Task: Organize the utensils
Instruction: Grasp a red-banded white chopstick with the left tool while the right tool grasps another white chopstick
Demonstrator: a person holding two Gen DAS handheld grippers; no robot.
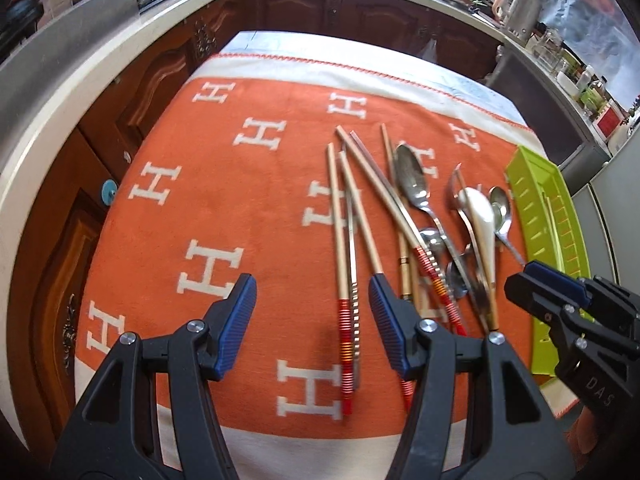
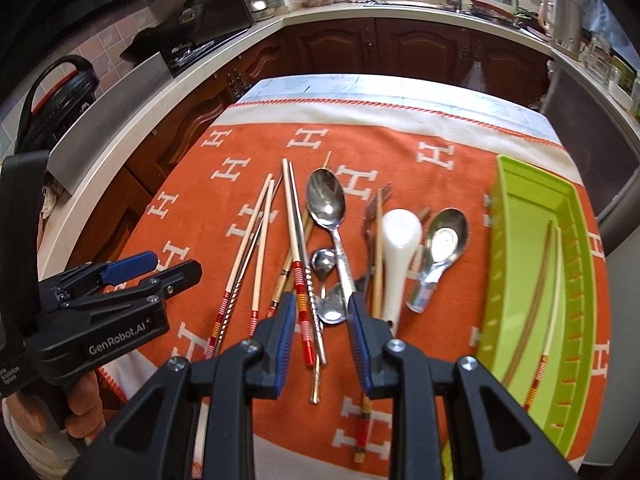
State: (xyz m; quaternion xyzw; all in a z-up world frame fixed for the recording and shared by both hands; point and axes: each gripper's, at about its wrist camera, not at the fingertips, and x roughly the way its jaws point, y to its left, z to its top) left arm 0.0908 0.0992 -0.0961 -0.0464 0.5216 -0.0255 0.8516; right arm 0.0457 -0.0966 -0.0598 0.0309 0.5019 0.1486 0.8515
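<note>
A pile of utensils lies on the orange cloth. It holds wooden chopsticks with red-wound ends, a large steel spoon, a white ceramic spoon, a short steel spoon and a fork. The green tray at the right holds two chopsticks. My right gripper hovers open over the pile's near ends. My left gripper is open above the leftmost chopsticks, gripping nothing. The left wrist view also shows the steel spoon, the tray and the right gripper.
The cloth covers a small table ringed by a white counter with dark wood cabinets. A metal kettle and a sink stand on the far counter. A hand holds the left gripper at the table's left edge.
</note>
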